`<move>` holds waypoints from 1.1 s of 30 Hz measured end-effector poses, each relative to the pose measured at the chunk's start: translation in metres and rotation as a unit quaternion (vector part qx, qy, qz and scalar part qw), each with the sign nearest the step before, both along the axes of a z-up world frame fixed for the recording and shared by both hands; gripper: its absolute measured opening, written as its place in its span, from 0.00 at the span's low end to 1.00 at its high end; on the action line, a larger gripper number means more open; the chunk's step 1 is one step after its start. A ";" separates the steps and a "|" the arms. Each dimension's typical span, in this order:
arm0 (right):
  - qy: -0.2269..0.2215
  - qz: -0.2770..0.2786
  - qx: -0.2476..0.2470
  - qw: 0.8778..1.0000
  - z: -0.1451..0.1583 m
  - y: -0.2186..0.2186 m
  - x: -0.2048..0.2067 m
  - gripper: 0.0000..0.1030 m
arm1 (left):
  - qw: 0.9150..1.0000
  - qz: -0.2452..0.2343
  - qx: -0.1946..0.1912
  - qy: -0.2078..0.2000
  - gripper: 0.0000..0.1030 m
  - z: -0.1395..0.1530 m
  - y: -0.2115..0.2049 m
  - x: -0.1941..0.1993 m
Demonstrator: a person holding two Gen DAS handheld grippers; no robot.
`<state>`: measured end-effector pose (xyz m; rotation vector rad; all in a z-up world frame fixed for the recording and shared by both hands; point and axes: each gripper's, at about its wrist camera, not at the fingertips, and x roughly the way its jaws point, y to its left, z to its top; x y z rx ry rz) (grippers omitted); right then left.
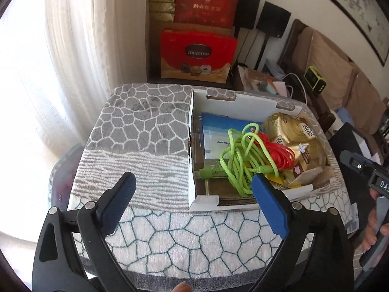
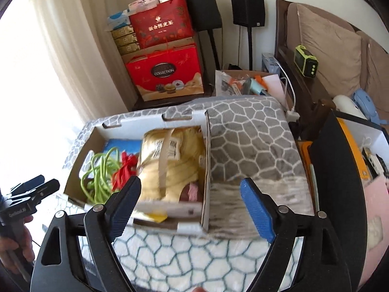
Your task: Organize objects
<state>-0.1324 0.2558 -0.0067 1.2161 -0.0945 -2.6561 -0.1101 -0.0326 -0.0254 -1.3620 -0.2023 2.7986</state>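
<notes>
A white cardboard box (image 1: 192, 146) sits on a grey-and-white patterned blanket (image 1: 136, 131). It holds a green cable (image 1: 239, 155), a red ribbon bundle (image 1: 279, 150), gold packets (image 1: 296, 131) and a blue booklet (image 1: 218, 131). My left gripper (image 1: 193, 182) is open and empty, above the blanket by the box's near left corner. My right gripper (image 2: 190, 187) is open and empty, over the box's near right corner (image 2: 204, 209). The box (image 2: 206, 146) shows the cable (image 2: 99, 170), ribbon (image 2: 124, 170) and gold packets (image 2: 170, 155). The left gripper also shows in the right wrist view (image 2: 34, 187), and the right gripper's body in the left wrist view (image 1: 364, 168).
Red gift boxes (image 1: 197, 56) and black speakers (image 1: 272, 19) stand behind the table. A sofa with brown cushions (image 2: 328, 46) and a green device (image 2: 305, 60) are at right. A box of clutter (image 2: 243, 82) and a black-edged tray (image 2: 340, 170) lie near the table's right side.
</notes>
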 end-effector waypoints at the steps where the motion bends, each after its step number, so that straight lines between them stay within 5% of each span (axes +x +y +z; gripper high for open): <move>1: 0.004 -0.001 0.005 1.000 0.001 -0.002 0.005 0.85 | 1.000 -0.002 -0.005 0.004 0.96 0.001 0.003 0.004; 14: 0.042 -0.013 0.044 0.998 -0.007 -0.017 0.070 0.87 | 0.999 -0.002 -0.018 0.036 1.00 0.011 0.024 0.056; 19: 0.046 -0.024 0.047 0.998 -0.010 -0.013 0.083 0.87 | 0.997 0.016 -0.069 0.035 1.00 0.007 0.030 0.066; 33: 0.056 -0.036 0.059 0.996 -0.012 -0.009 0.111 0.87 | 0.999 0.010 -0.047 0.025 1.00 -0.001 0.031 0.083</move>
